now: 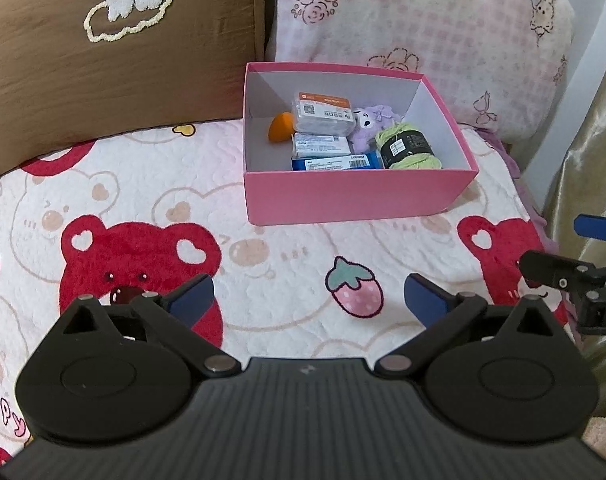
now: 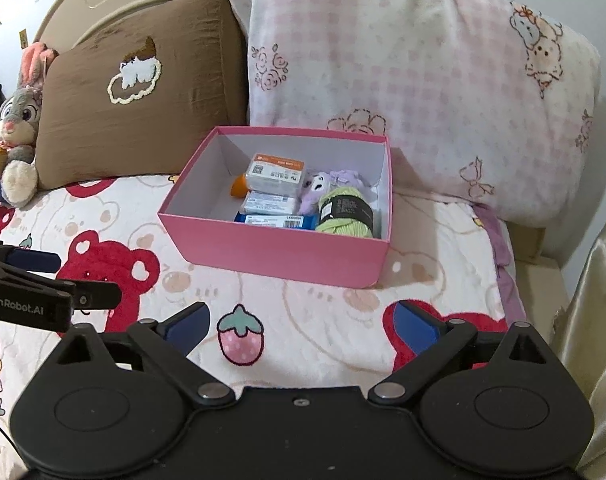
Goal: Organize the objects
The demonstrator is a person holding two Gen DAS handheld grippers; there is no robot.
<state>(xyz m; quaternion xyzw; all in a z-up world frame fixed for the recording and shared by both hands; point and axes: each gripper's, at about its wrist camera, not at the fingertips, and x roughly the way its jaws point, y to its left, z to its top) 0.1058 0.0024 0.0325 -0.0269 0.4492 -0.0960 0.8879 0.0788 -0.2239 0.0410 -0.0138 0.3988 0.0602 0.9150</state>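
both grippers hang empty, box looks packed

and here we are over the bed: the left gripper (image 1: 309, 300) hangs with its blue pads spread wide and nothing between them, and the right gripper (image 2: 301, 326) is the same, splayed and empty, just beside its partner. ahead of both sits the open pink cardboard box (image 1: 359, 196) on the white quilt with red bears and strawberries (image 1: 263, 260), backed up near the brown pillow (image 1: 115, 68) and the pink checked pillow (image 1: 423, 24).

inside the box: the lime-green yarn skein with a black label (image 1: 409, 146) at the right, the small purple plush toy (image 1: 369, 124) beside it, a stack of flat labelled packets (image 1: 323, 114) in the middle, a blue packet (image 1: 337, 162) against the near wall, and an orange rounded piece (image 1: 282, 127) tucked behind the stack.

no loose item shows on the quilt, so the sorting looks close to done. to finish well, i'd keep both tools apart from the box so nothing gets nudged, and check for stragglers outside these views.
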